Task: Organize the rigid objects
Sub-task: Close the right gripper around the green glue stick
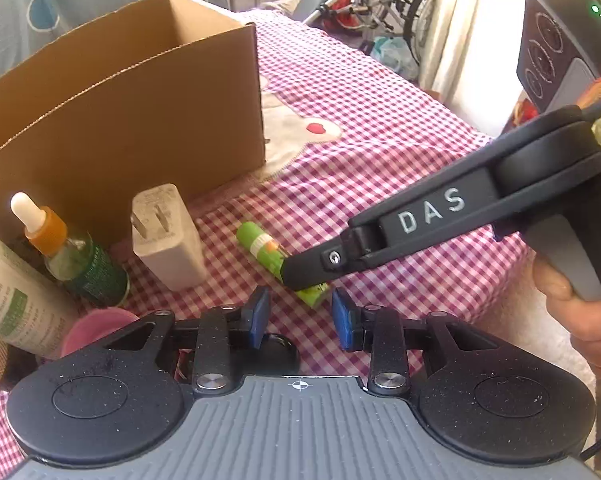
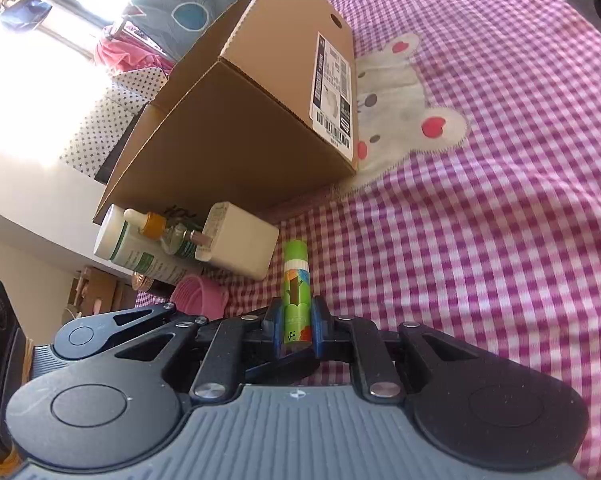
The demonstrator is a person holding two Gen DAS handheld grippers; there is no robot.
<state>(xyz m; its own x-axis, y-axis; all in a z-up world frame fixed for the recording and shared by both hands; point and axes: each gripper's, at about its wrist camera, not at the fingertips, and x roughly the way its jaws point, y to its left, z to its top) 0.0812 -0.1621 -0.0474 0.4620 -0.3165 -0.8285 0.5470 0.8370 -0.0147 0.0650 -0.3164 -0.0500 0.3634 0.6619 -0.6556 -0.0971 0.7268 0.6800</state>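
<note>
A green glue stick (image 2: 295,292) lies on the pink checked cloth; my right gripper (image 2: 296,326) is shut on its near end. In the left wrist view the same stick (image 1: 266,250) lies just ahead, with the right gripper (image 1: 304,280) coming in from the right over it. My left gripper (image 1: 300,316) is open and empty, just short of the stick. A white charger plug (image 1: 166,240), a dropper bottle (image 1: 76,256) and a white tube (image 1: 16,304) stand by an open cardboard box (image 1: 120,120).
A pink cup (image 1: 96,330) sits at the lower left beside the tube. The box (image 2: 240,120) stands on the cloth with a rabbit patch (image 2: 404,120) to its right. Bicycles and a curtain are beyond the table's far edge.
</note>
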